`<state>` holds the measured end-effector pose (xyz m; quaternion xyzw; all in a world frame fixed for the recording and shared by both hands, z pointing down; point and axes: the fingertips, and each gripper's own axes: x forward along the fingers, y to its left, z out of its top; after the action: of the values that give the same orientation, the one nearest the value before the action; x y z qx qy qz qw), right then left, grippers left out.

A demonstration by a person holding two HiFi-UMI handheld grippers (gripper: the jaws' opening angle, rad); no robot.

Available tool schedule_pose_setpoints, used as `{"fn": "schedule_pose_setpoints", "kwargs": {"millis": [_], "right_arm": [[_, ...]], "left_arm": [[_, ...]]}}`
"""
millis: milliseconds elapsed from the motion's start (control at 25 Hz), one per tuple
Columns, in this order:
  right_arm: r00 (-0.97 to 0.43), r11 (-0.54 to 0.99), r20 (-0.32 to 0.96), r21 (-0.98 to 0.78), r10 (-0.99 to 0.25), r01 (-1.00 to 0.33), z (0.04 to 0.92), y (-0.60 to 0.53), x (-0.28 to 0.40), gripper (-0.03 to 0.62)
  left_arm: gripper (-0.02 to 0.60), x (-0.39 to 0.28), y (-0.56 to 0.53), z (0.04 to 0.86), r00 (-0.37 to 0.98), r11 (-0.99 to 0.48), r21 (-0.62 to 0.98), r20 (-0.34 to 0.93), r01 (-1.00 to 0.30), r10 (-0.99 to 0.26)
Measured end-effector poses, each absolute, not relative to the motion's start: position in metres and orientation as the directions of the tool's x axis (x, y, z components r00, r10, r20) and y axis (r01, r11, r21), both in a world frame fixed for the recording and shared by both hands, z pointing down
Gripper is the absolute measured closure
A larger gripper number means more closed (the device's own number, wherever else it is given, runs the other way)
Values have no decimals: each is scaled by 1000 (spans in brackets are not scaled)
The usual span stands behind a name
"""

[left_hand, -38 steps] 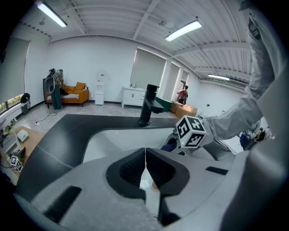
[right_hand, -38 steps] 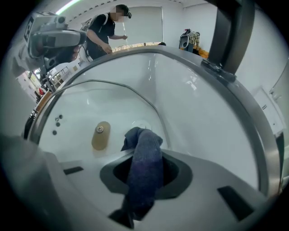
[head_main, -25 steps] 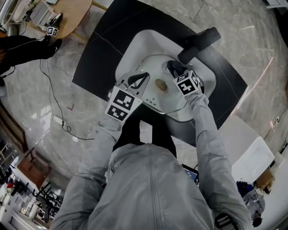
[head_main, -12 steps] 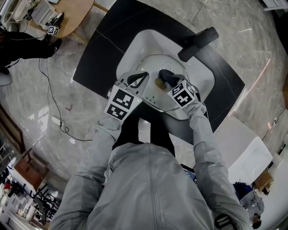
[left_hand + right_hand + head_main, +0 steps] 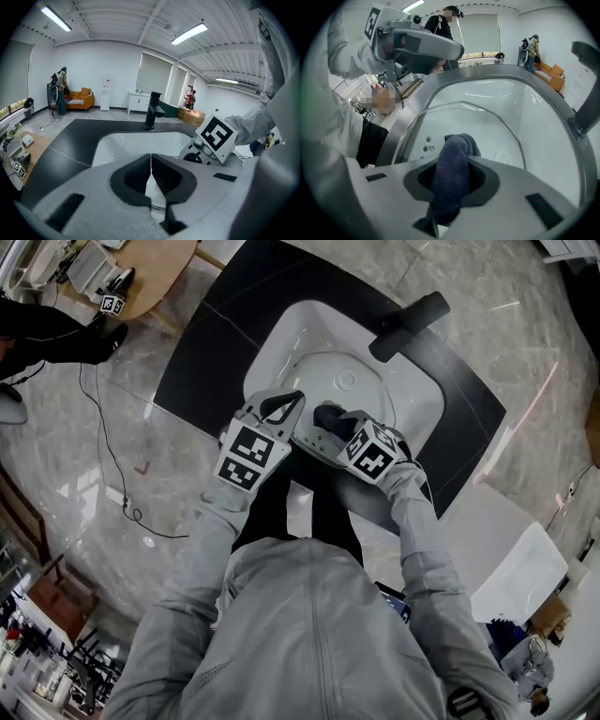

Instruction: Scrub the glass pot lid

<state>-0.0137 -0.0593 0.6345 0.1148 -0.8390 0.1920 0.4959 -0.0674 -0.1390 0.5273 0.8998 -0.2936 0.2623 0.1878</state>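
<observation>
The glass pot lid (image 5: 317,448) with a metal rim leans in the white sink (image 5: 281,334), near its front wall. My left gripper (image 5: 292,418) is shut on the lid's rim (image 5: 157,207) at the left. My right gripper (image 5: 339,429) is shut on a dark blue cloth (image 5: 328,416), which presses on the lid's middle. In the right gripper view the cloth (image 5: 452,154) sticks out between the jaws over the glass (image 5: 487,136), and the left gripper (image 5: 417,44) shows at the top left. The lid's knob is hidden.
A black faucet (image 5: 408,322) stands at the sink's far right rim on the black counter (image 5: 206,343). Cables (image 5: 112,456) lie on the marble floor at left, near a wooden table (image 5: 141,273). A person (image 5: 445,21) stands in the background.
My right gripper has carried the cloth left and toward me across the lid, covering the brown knob. The left gripper has stayed shut at the rim.
</observation>
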Motion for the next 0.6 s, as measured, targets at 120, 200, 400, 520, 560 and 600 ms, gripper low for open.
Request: {"fn": "schedule_pose_setpoints", "kwargs": {"millis": [120,200,400,520,560,600], "right_arm": [[-516,887,855,-269,41,-375,624,-49,-19,508],[-551,859,831,-333,72,-389,618,-41,-22,508],[-642,813,760,-436,103,-386,606,-34,-35,508],[-703,788,703,-493,111,-369,597,-34,-46,508],[-716,781,690,-503,105,-370,596,-35,-49,508],[-720,779,688,-502,96,-375,596,-36,-51,508]], "left_arm": [[554,-66,-136,524,696,-762,185,578,-621,-427],[554,-67,-134,521,698,-765,183,575,-618,-426],[552,-71,-136,517,699,-769,174,572,-615,-429],[554,-74,-139,516,697,-769,171,573,-616,-431],[552,-75,-139,516,697,-769,171,573,-616,-431],[554,-75,-139,516,697,-769,170,573,-617,-431]]}}
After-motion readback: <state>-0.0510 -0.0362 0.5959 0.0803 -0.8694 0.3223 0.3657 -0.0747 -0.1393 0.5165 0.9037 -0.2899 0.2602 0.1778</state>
